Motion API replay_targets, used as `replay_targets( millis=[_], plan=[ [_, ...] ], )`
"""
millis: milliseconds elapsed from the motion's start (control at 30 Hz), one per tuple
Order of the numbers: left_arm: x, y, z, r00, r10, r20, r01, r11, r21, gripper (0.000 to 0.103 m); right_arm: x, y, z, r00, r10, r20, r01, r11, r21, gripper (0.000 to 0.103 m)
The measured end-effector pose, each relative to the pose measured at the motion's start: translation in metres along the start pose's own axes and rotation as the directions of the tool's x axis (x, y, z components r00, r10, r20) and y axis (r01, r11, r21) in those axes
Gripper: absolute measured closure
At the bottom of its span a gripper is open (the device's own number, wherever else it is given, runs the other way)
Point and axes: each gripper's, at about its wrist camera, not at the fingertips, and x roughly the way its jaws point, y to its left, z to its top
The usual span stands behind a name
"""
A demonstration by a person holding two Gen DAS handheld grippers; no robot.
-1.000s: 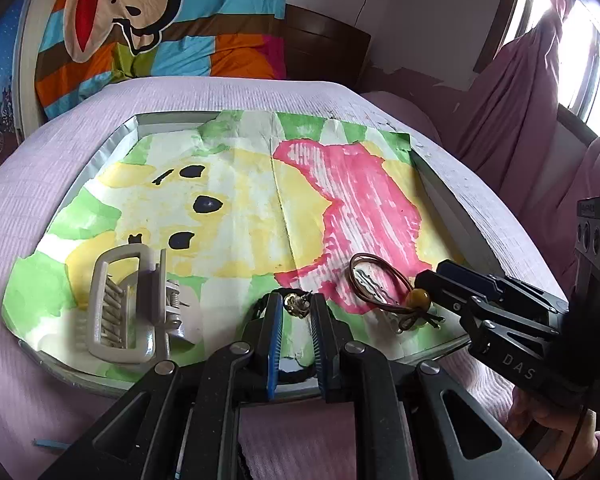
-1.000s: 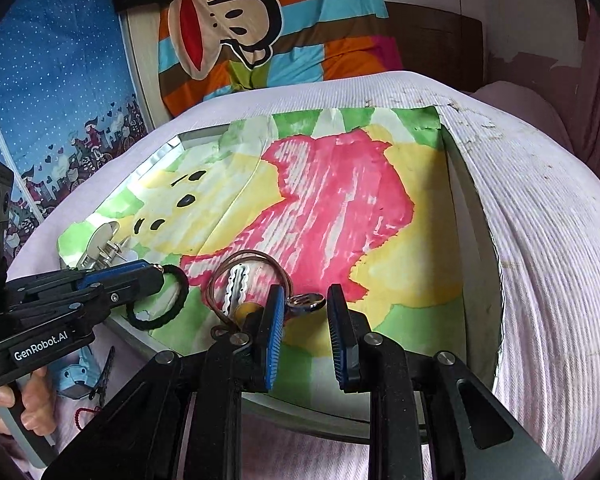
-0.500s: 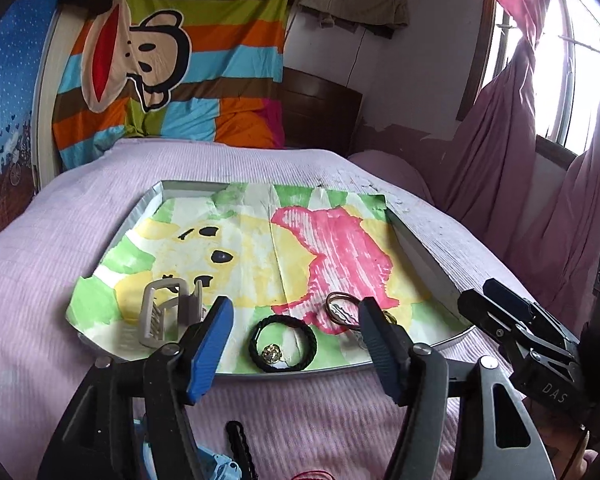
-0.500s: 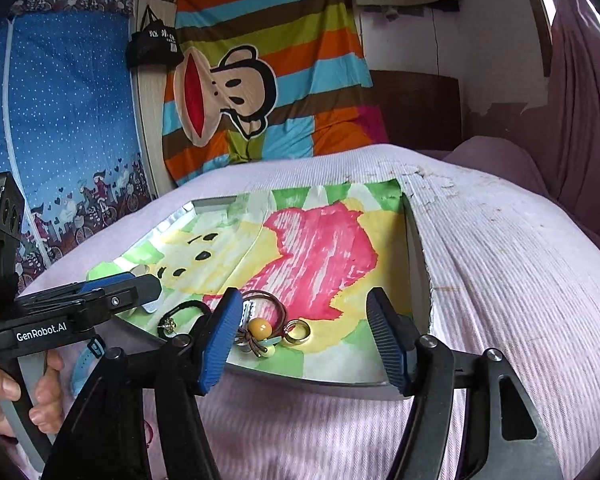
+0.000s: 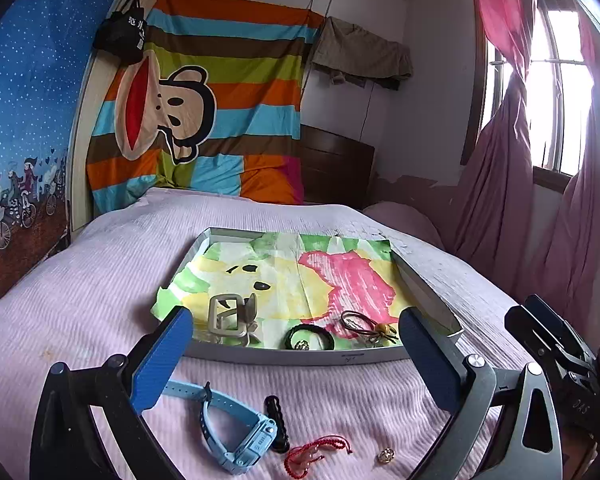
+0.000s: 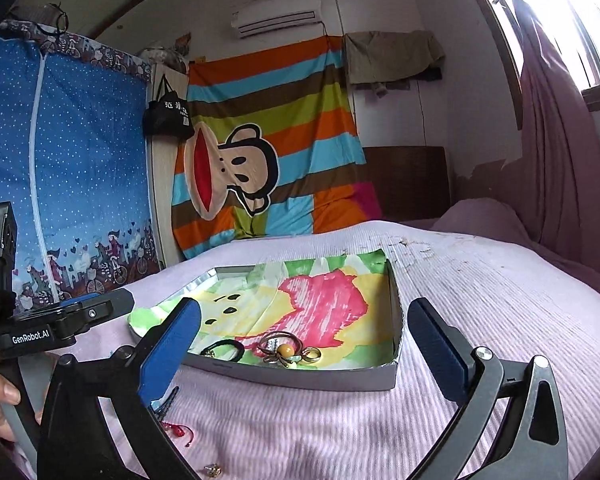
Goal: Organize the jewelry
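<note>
A: Left gripper [image 5: 292,344], right gripper [image 6: 304,340]: jaws wide, holding nothing.

B: Inside shallow grey tray [image 5: 300,356]: beige claw clip [image 5: 232,318], black hair tie [image 5: 310,338]. On pink bedspread [image 5: 80,292]: light-blue watch [image 5: 236,428], red cord bracelet [image 5: 314,452].

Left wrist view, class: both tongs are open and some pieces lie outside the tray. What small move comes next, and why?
Probably lower the open left tongs onto the light-blue plastic watch. It lies on the pink bedspread nearest them, outside the shallow grey tray, beside the red cord bracelet.
</note>
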Motion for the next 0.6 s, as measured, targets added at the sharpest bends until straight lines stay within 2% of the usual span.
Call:
replay_targets(
  millis=[300,600],
  plan=[
    [-0.036,0.014,-0.022,0.998,0.04,0.047,-0.041,0.999,0.027,0.0,-0.048,0.022,-0.015,0.997,0.008,0.079,-0.005,0.999,-0.044,0.001],
    [-0.059,0.025,-0.049,0.996,0.077,0.05,-0.08,0.995,0.053,0.0,-0.065,0.029,-0.04,0.998,0.022,0.057,-0.02,0.999,-0.036,0.001]
  ],
)
